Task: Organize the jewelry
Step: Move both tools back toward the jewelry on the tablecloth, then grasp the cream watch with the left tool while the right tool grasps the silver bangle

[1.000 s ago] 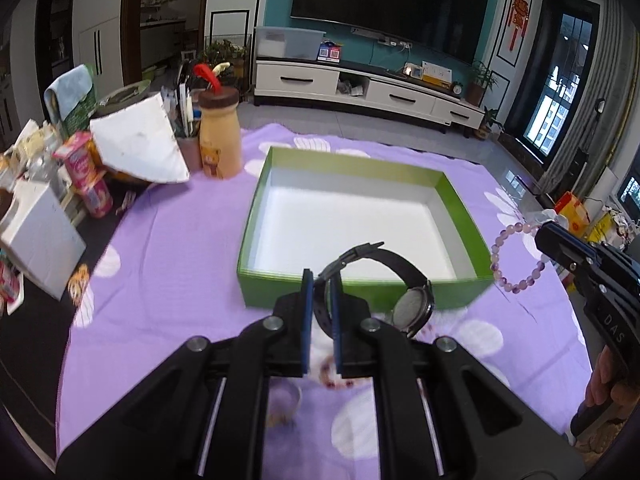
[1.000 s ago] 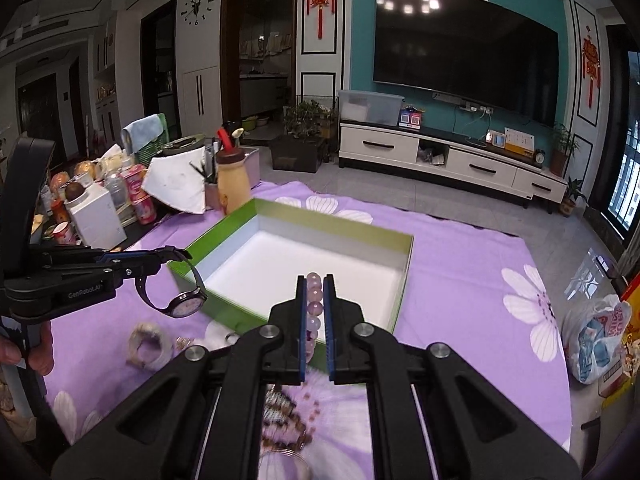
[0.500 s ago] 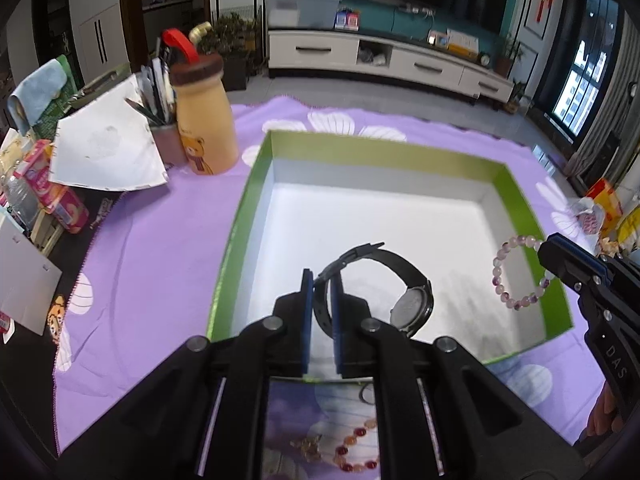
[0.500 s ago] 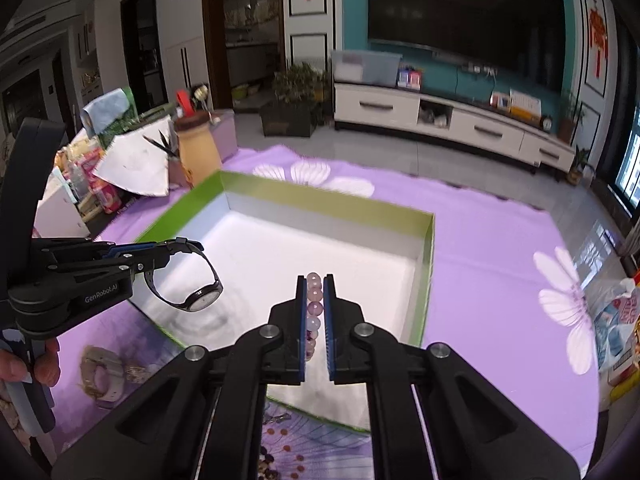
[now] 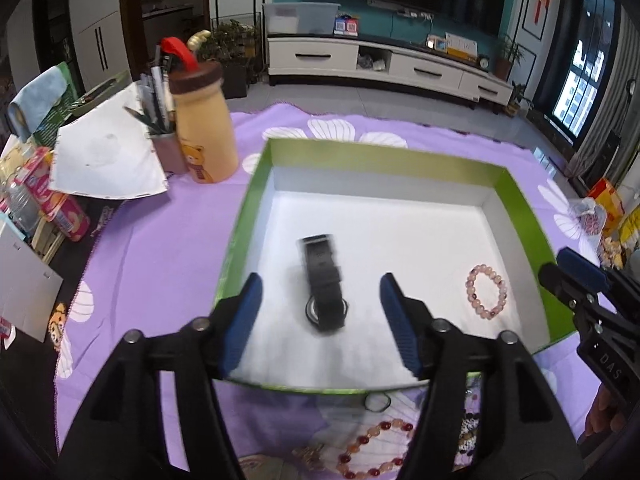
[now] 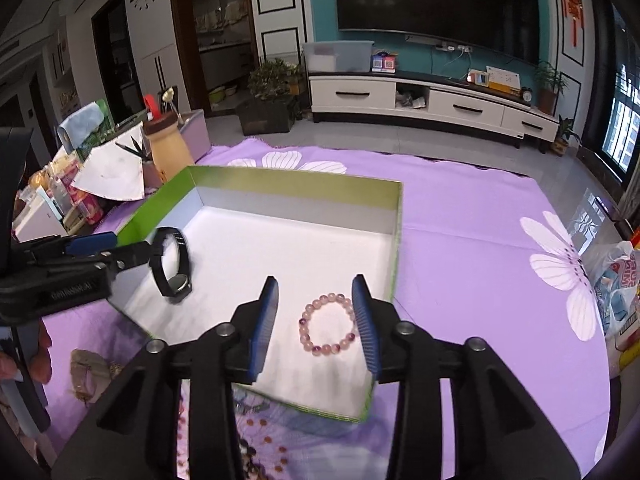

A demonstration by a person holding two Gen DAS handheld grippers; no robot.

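**Watch and bracelet both lying in the green box, both grippers spread**

The black watch (image 5: 323, 285) sits on the white floor of the green box (image 5: 520, 196), toward its near left part; it is blurred in the left wrist view, so whether it has settled cannot be told. The pink bead bracelet (image 6: 328, 323) lies flat in the near right part, well apart from the watch.

Handling, as a judgement: the watch looks light, with a hard case and a flexible strap that keeps a loop; the strap is the safer place to pinch, since the round face may slip. The bracelet looks light and limp, likely on elastic, and its smooth beads could roll between pads, so pinching across 1 side of the ring should work best.

The left gripper (image 5: 321, 312) hangs above the near left of the box, jaws wide apart, holding nothing. The right gripper (image 6: 316, 320) hangs over the bracelet, its 2 blue pads (image 6: 267, 316) spread to either side without touching it. More beaded pieces (image 5: 374, 448) lie on the purple cloth (image 5: 160, 240) near the box's near wall.
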